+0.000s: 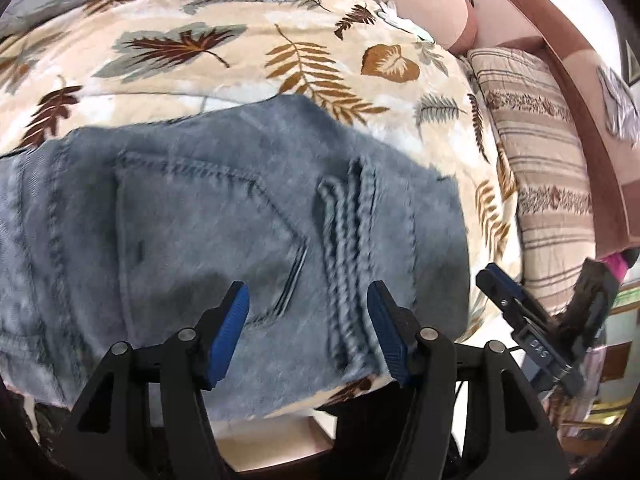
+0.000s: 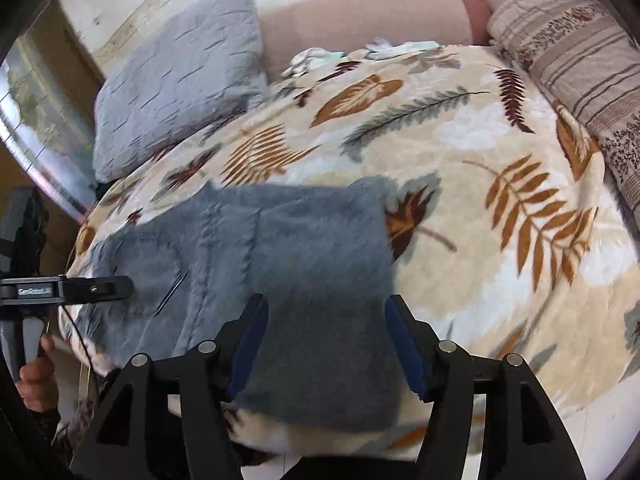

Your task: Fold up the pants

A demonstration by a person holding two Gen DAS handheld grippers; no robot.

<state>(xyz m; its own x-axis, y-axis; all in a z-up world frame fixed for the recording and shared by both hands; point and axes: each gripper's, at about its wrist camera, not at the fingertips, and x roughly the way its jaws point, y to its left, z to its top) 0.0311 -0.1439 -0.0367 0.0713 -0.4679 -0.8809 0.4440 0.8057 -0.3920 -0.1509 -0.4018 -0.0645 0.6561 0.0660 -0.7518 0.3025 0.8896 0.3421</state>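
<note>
Now my left gripper (image 1: 308, 332) and right gripper (image 2: 326, 344) hang open above the folded jeans (image 1: 224, 208); next I'd judge smoothing or another fold.

Bed, leaf-print blanket (image 2: 460, 128); folded grey jeans (image 2: 304, 248) near front edge; grey pillow (image 2: 180, 68), striped pillow (image 2: 576, 52) behind.

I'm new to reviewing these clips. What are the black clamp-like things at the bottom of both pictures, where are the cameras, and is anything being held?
No robot: a person carries a two-finger gripper in each hand, each with a fisheye camera looking along its fingers. The left wrist view shows the left gripper; the right gripper fills the other view. Both hang open over folded grey-blue jeans lying on a leaf-print blanket. Neither holds anything. A grey pillow and a striped pillow lie at the edges.
</note>
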